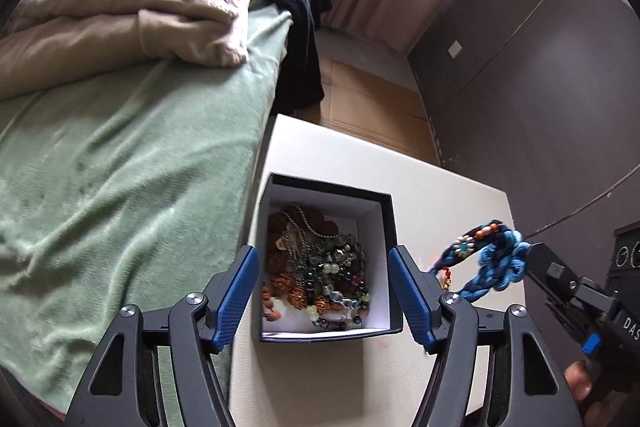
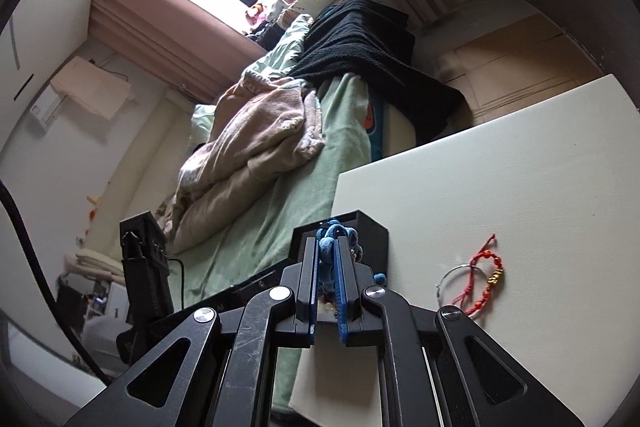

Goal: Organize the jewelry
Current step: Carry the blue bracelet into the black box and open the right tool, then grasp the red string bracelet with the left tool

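Left tongs [image 1: 324,293] spread wide, holding nothing, hovering over a black box [image 1: 390,223] with a white lining, set near the edge of a cream surface [image 1: 440,187] beside the bed [image 1: 132,155]. Inside the box, a tangled heap of beaded jewelry [image 1: 320,267] (brown seed beads, pale green and dark beads, a silver chain), individual pieces hard to separate by eye; near side of the heap partly cut off by the box wall.

Right tongs [image 2: 328,279] closed tight on a blue braided bracelet [image 1: 486,259], pinched at its knotted end. In the left wrist view, hanging in the air right of the box, above the surface, with small coloured beads along the braid and a tiny gold charm; lower loop partly hidden behind the left tongs' right finger. In the right wrist view, mostly swallowed between the closed fingers, only a blue tuft showing above the tips.

On the surface to the right, a red cord bracelet [image 2: 486,279] with a gold bead, overlapping a thin silver bangle [image 2: 448,279]; lower parts cut off by the tongs' frame.

On the bed, a crumpled pink blanket [image 1: 132,11] and a black knit garment [image 1: 292,11].
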